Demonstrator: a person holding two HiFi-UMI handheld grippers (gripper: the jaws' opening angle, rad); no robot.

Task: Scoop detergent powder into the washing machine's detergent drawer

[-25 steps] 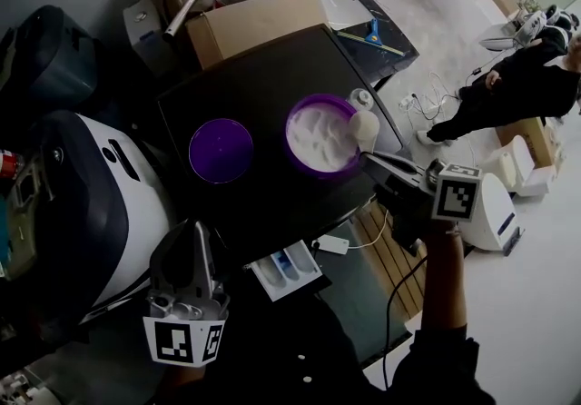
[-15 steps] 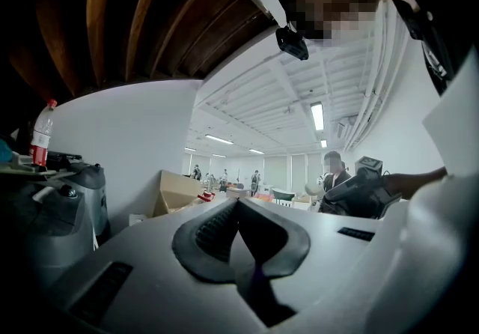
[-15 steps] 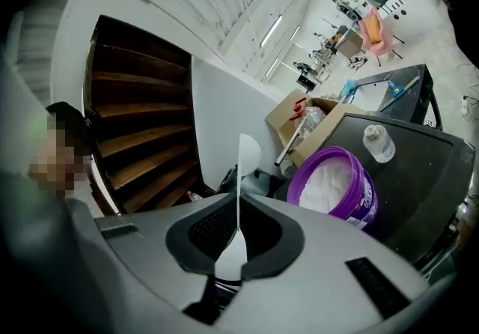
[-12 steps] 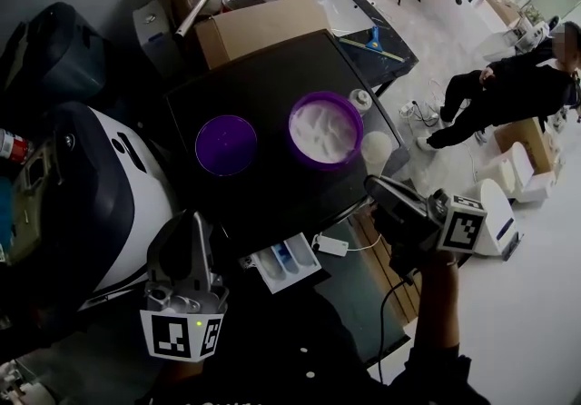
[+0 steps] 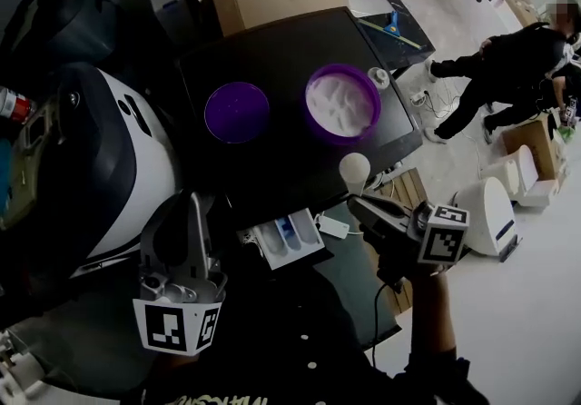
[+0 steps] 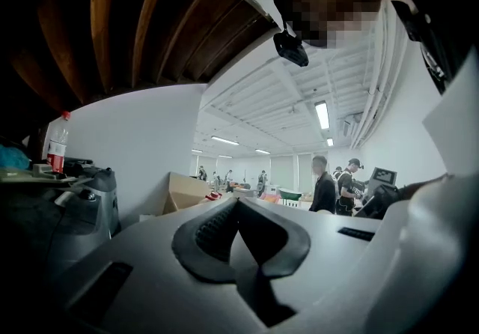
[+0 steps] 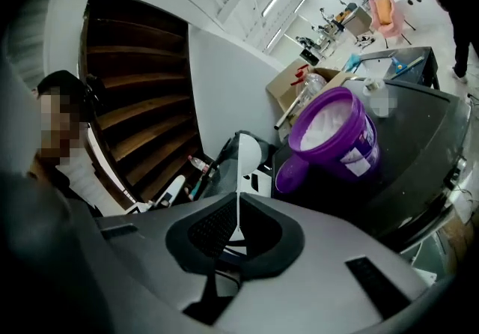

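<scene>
Left gripper (image 5: 194,212): my jaws are pressed together with nothing between them, as the left gripper view (image 6: 238,209) shows. I hold it low beside the drawer, clear of the work, and I would leave it there.
Lid (image 5: 237,112): the purple lid lies flat on the dark machine top (image 5: 272,167), just beside the tub. It is out of my path.
Drawer (image 5: 300,258): it is pulled out below the front edge of the machine top, compartments facing up. This is where the powder has to land.
Tub (image 5: 309,113): open, with white powder inside, standing on the machine top behind the drawer.
Scoop (image 5: 354,167): the white bowl hangs over the front edge of the machine top, between tub and drawer. I cannot tell how full it is.
Right gripper (image 5: 359,202): my jaws are clamped on the thin handle of the scoop, seen edge-on in the right gripper view (image 7: 238,213).
Step in hand: as I judge it, carrying the scoop to the drawer.
Doing it well: hold the bowl level, move slowly left and down, stop right over one compartment, get low, then roll the wrist gently so powder falls inside the walls.
Risk: a thin handle may twist in my grip and spill powder.
</scene>
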